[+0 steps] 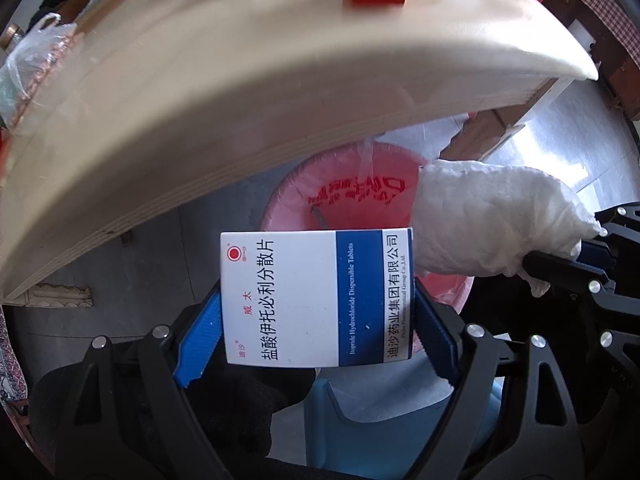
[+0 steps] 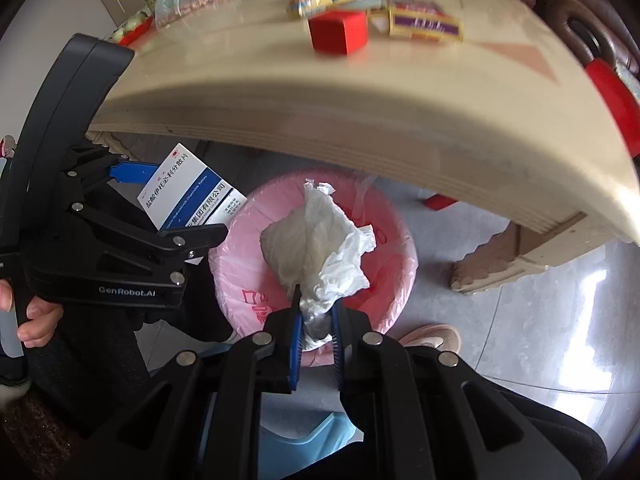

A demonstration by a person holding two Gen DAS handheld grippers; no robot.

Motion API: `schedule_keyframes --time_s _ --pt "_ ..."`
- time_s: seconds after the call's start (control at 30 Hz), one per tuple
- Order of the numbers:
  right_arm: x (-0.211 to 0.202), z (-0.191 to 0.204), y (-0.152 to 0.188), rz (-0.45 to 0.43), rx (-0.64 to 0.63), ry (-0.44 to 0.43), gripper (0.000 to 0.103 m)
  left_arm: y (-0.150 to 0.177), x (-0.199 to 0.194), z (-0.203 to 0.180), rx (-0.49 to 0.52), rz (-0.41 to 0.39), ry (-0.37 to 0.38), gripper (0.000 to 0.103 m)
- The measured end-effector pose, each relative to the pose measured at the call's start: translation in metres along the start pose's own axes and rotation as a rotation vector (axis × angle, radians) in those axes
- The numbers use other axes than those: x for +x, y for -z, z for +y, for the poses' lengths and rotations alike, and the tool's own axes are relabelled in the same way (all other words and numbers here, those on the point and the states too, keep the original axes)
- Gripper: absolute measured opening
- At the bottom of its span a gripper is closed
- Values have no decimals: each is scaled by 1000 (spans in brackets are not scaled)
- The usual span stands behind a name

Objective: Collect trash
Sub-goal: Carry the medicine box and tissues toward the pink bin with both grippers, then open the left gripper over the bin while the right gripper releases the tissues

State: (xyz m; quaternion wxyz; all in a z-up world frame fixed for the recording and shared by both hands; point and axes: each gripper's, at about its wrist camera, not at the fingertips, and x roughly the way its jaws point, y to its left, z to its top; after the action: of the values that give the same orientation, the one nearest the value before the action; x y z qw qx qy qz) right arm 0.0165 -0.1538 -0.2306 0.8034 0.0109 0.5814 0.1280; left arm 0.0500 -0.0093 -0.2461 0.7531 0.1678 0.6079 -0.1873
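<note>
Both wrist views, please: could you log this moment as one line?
left gripper: shut on white-and-blue cardboard medicine box | right gripper: shut on crumpled white tissue | both above pink-lined bin

— What surrounds the table [image 2: 360, 92]?

— A pale, glossy grey tiled floor [image 2: 520, 340] runs beneath it, with bright daylight reflecting to its right.

— And behind it?

— A dark brown chair [image 2: 560, 4], perhaps leather; the blur hides detail. A carved table leg [image 2: 492, 264] stands under its right end.
</note>
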Motion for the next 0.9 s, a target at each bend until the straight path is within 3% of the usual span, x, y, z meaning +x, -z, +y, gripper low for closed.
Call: schedule_keyframes --time_s 0.27,0.9 --pt "43 -8 -16 106 21 -42 13 -3 38 2 -5 87 13 84" --pt "107 -22 -22 223 71 -90 13 -12 101 8 -31 219 32 84"
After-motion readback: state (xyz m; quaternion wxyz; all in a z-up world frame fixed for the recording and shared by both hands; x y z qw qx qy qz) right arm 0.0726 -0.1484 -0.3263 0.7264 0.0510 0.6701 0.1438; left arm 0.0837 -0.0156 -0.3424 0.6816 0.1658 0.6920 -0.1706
